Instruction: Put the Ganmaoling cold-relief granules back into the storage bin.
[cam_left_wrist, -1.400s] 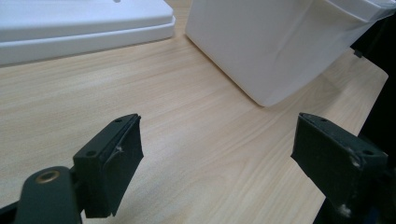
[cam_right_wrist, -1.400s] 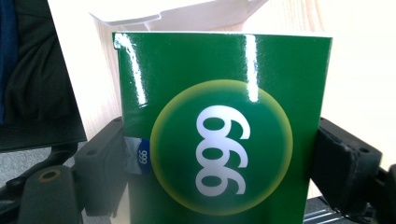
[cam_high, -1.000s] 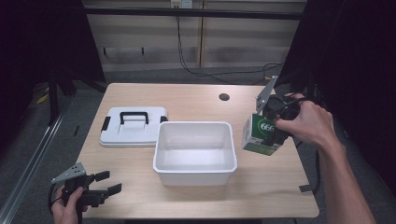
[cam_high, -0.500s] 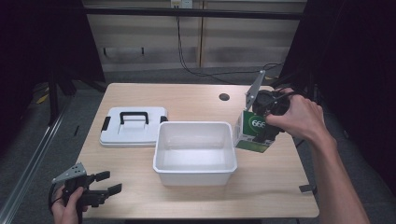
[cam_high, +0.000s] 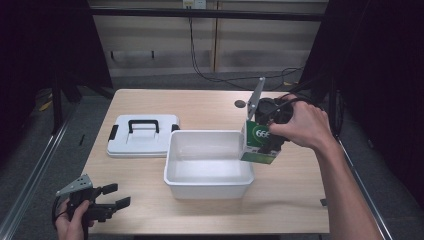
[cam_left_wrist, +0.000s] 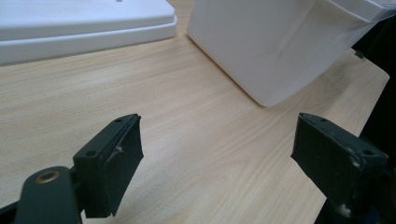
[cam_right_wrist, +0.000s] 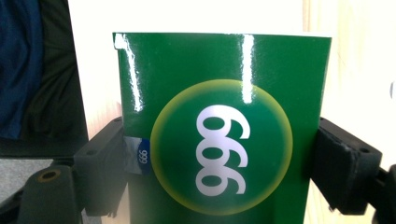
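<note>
My right gripper (cam_high: 267, 142) is shut on a green and white box (cam_high: 259, 144) marked with a round "666" logo, holding it in the air at the right rim of the white bin (cam_high: 209, 162). In the right gripper view the green box (cam_right_wrist: 219, 135) sits squeezed between both black jaws of the right gripper (cam_right_wrist: 219, 172). My left gripper (cam_high: 112, 196) rests low at the table's front left corner, open with nothing in it. In the left gripper view the left gripper (cam_left_wrist: 217, 154) has its jaws wide apart over bare wood, with the bin's wall (cam_left_wrist: 275, 46) ahead.
A flat white lid (cam_high: 142, 135) with a black handle lies left of the bin; the lid's edge (cam_left_wrist: 84, 28) shows in the left gripper view. A small dark hole (cam_high: 240, 104) marks the tabletop at the back. The table's front and right edges drop off to a dark floor.
The right gripper has carried the green box left and tilted it, from the table's right side to the bin's right rim. The left gripper has stayed put.
</note>
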